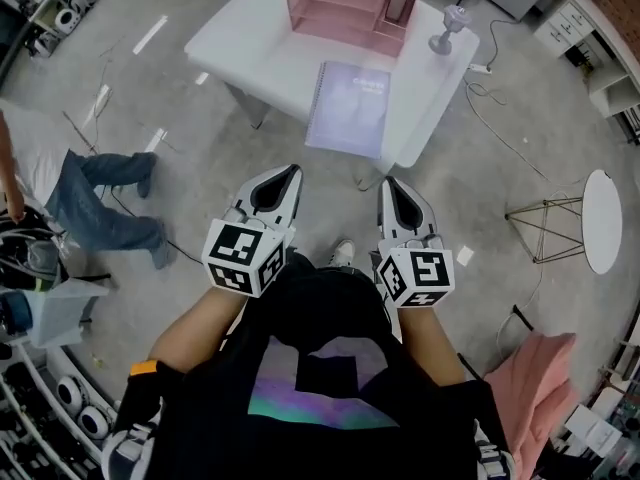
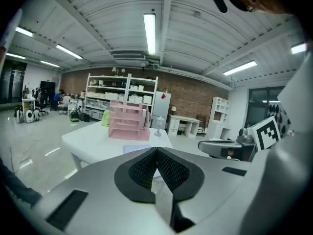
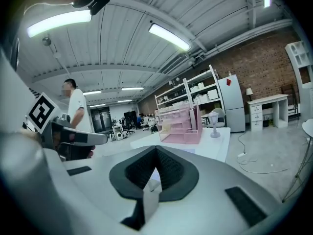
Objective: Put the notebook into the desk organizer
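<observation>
A lilac spiral notebook (image 1: 349, 107) lies flat near the front edge of a white table (image 1: 250, 43). Behind it stands the pink desk organizer (image 1: 345, 3), also seen as a pink organizer (image 2: 127, 120) in the left gripper view and a pink organizer (image 3: 180, 125) in the right gripper view. My left gripper (image 1: 294, 172) and right gripper (image 1: 389, 184) hang side by side over the floor, short of the table, both shut with nothing between the jaws. In the gripper views the left gripper (image 2: 156, 152) and right gripper (image 3: 156, 150) point towards the table.
A small grey lamp (image 1: 449, 26) stands on the table's right corner, with a cable (image 1: 500, 108) trailing on the floor. A round white side table (image 1: 600, 220) is at the right. A person in jeans (image 1: 95, 203) sits at the left. Shelving (image 2: 120, 94) lines the back wall.
</observation>
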Demonstrator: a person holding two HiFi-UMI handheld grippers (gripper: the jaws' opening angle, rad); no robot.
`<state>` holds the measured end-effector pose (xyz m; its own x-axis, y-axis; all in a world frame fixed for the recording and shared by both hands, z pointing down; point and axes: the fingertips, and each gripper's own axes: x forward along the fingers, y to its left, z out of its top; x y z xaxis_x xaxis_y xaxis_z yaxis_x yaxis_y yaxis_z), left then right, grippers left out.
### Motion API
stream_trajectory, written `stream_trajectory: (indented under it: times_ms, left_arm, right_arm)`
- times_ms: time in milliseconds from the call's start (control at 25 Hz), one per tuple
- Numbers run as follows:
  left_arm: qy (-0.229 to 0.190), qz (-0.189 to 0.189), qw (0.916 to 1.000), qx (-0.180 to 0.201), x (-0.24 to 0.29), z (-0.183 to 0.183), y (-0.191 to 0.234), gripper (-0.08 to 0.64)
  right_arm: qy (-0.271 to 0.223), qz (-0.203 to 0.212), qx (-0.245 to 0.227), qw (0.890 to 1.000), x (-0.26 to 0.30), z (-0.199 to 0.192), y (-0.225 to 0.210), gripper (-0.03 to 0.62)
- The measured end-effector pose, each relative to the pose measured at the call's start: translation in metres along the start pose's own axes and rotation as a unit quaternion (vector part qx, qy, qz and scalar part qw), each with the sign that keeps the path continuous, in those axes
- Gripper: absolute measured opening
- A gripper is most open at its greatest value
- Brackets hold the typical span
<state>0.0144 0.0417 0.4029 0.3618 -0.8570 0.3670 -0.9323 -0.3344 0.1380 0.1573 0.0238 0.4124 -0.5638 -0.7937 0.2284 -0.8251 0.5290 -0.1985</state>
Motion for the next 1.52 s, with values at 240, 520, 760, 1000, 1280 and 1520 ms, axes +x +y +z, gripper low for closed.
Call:
stream_trajectory:
  times_ms: [240,520,760,1000,1280,1520]
  left_arm:
    - [0.023,0.009,0.9997,0.003,0.039,0.0,0.016,0.009]
    - [0.071,-0.01,0.9973,-0.019,0.083,-0.018,0.055,0.07]
    - [0.14,-0.058,0.9849,-0.084,0.134,-0.054,0.094,0.165]
    - [0.21,-0.097,0.9639,-0.132,0.166,-0.095,0.114,0.225]
    - [0.265,-0.135,0.9347,-0.195,0.195,-0.133,0.125,0.243]
    - [0.304,-0.184,0.9037,-0.239,0.209,-0.156,0.12,0.259]
  right_arm:
    - [0.017,-0.002,0.002,1.0,0.038,-0.003,-0.026,0.015]
    - [0.047,-0.027,0.001,0.999,0.084,-0.011,-0.045,0.015]
    - [0.07,-0.052,0.011,0.996,0.129,-0.019,-0.059,0.015]
    - [0.095,-0.08,0.029,0.992,0.152,-0.036,-0.075,0.015]
    - [0.106,-0.096,0.034,0.989,0.169,-0.05,-0.084,0.015]
    - [0.116,-0.105,0.042,0.987,0.177,-0.062,-0.085,0.015]
